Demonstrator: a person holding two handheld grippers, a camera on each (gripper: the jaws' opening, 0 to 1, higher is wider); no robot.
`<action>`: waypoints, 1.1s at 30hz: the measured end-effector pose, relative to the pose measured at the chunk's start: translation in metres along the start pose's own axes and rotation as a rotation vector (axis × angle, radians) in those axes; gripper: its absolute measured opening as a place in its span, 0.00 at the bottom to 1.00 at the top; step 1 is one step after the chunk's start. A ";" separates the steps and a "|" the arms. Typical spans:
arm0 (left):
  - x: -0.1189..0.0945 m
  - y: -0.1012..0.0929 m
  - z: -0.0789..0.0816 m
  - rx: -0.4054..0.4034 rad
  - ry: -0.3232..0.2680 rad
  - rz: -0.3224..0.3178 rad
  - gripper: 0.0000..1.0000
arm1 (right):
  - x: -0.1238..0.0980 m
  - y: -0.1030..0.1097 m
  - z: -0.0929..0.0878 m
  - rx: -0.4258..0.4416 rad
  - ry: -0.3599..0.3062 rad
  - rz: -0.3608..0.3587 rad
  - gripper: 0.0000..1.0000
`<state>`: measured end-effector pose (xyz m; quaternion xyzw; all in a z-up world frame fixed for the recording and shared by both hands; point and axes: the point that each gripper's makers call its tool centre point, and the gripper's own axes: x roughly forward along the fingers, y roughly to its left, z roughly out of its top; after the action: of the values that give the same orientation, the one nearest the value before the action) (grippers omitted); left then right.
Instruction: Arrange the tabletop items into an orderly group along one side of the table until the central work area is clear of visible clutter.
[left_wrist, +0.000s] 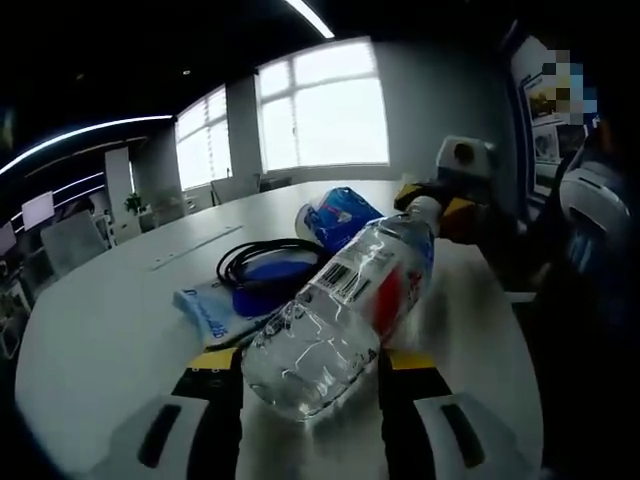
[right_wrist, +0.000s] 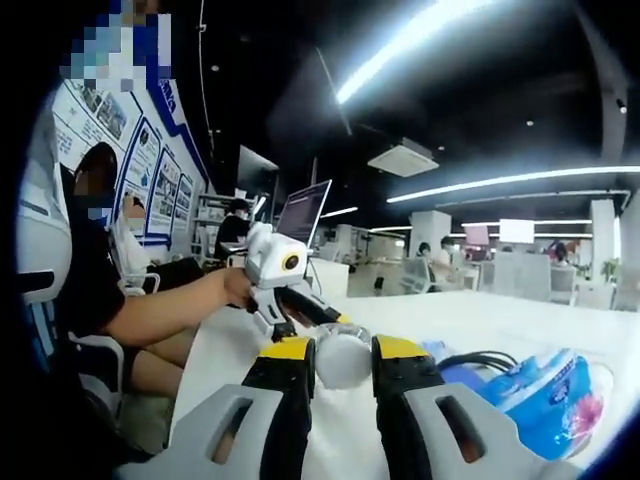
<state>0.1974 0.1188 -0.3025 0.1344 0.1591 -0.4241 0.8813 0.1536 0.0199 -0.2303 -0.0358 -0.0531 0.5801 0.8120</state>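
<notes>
Both jaws of the left gripper (left_wrist: 310, 385) press the base of a clear water bottle (left_wrist: 345, 310), which lies tilted between them. Its capped end sits between the right gripper (right_wrist: 343, 368) jaws, set narrowly around it.

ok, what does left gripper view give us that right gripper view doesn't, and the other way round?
Left gripper view: the water bottle side-on with its barcode label, a flat blue packet, bright windows.
Right gripper view: a seated person's forearm, an open laptop, the bottle end-on.
Both: the bottle between the left tool and right tool, the blue tissue pack, the black cable, the white table.
</notes>
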 end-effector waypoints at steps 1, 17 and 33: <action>0.000 0.000 0.000 -0.004 0.000 -0.001 0.53 | 0.001 0.000 0.002 0.002 -0.008 0.002 0.20; -0.003 -0.008 -0.007 0.013 0.038 -0.011 0.46 | 0.012 0.001 0.031 -0.013 -0.051 0.024 0.20; -0.005 -0.015 -0.012 0.018 0.060 -0.020 0.43 | 0.023 0.004 0.049 -0.028 -0.072 0.059 0.20</action>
<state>0.1806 0.1183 -0.3133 0.1536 0.1828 -0.4300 0.8707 0.1506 0.0432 -0.1811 -0.0277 -0.0893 0.6037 0.7917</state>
